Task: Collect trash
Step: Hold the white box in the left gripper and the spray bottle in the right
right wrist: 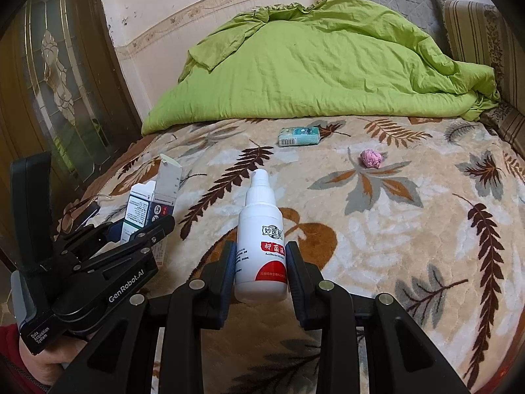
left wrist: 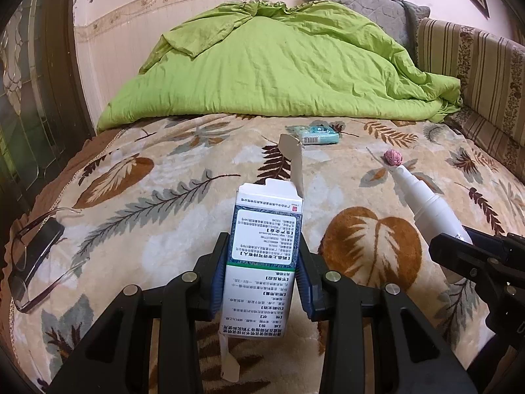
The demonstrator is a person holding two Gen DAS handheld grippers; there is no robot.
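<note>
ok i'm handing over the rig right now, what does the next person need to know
Left gripper: shut on the opened medicine box, held above the bed.
Right gripper: shut on the white spray bottle, also lifted.
On the leaf-print blanket: a teal tissue pack near the green quilt, and a pink crumpled paper ball.
Glasses lie at the left edge, probably not trash.
No bin in view; both held items need dropping, then the ball, perhaps the pack.

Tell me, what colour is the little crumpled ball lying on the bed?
Pink. The small crumpled paper ball shows best in the right wrist view.
</note>
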